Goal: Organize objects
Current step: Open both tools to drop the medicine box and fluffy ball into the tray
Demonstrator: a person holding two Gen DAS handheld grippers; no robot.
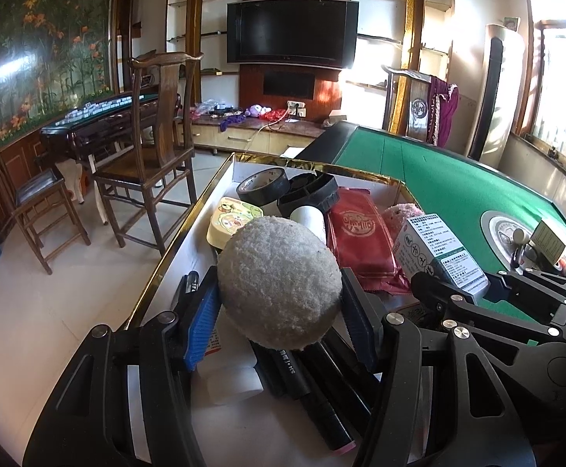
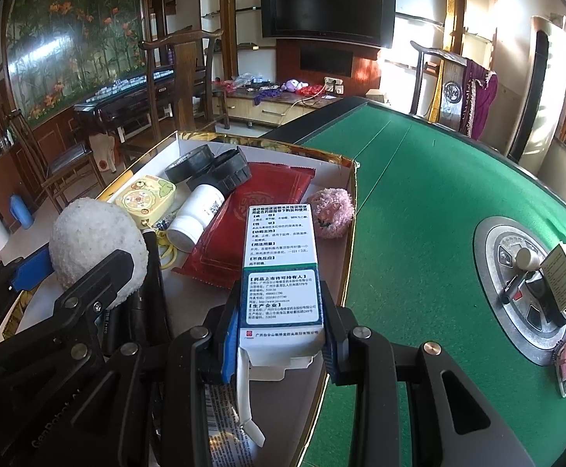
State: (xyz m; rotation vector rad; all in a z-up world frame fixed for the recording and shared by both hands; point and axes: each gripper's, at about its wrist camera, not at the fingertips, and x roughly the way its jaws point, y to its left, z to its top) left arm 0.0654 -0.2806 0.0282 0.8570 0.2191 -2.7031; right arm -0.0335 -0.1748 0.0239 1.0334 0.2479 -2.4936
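Note:
My left gripper point(image 1: 279, 323) is shut on a grey fluffy ball point(image 1: 279, 280) and holds it over the near end of a gold-edged white box point(image 1: 240, 167). My right gripper point(image 2: 279, 334) is shut on a white and green medicine box point(image 2: 279, 268), held over the box's right side. The ball also shows in the right wrist view point(image 2: 96, 249). The medicine box shows in the left wrist view point(image 1: 442, 257). In the box lie a red packet point(image 2: 252, 218), a pink pompom point(image 2: 331, 212), a white bottle point(image 2: 197, 218), a yellow case point(image 2: 146, 196), black tape point(image 2: 187, 163) and black markers point(image 1: 314, 385).
The box sits at the left edge of a green mahjong table point(image 2: 419, 194). On the table's round centre panel point(image 2: 516, 292) lie a small carton point(image 2: 561, 276) and other small items. Wooden chairs point(image 1: 158, 148) stand on the floor to the left.

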